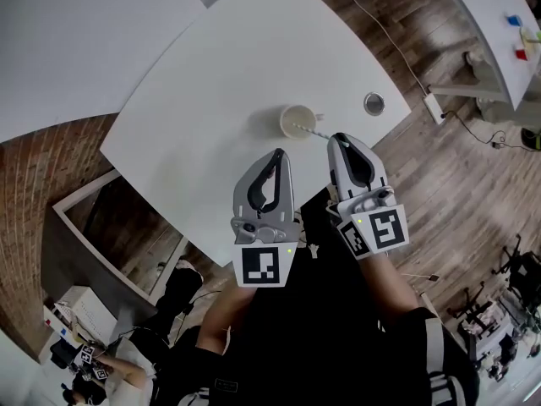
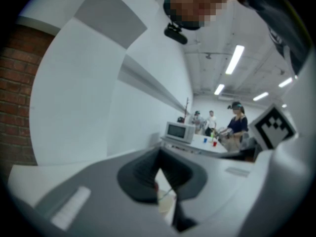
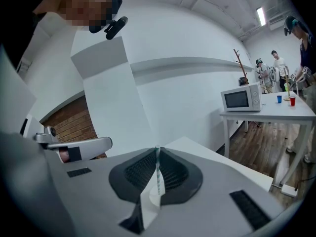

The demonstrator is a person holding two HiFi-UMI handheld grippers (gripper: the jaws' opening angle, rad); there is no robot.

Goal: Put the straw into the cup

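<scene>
A white paper cup [image 1: 297, 118] stands on the white table [image 1: 211, 100], just ahead of both grippers. A blue-striped straw [image 1: 311, 131] slants from the cup's mouth back to my right gripper [image 1: 338, 139], which is shut on its near end. In the right gripper view the straw [image 3: 158, 177] runs upright between the pads, and the cup [image 3: 152, 199] sits below it. My left gripper [image 1: 277, 153] is to the left of the cup's near side, shut and holding nothing. The left gripper view shows the cup [image 2: 165, 202] blurred through the gap under the closed tips.
A round grey grommet [image 1: 374, 103] sits in the table to the right of the cup. A power strip [image 1: 435, 106] and cable lie on the wood floor beyond the table's right edge. Another white table [image 1: 68, 32] adjoins at upper left. A microwave [image 3: 241, 98] and several people are far back.
</scene>
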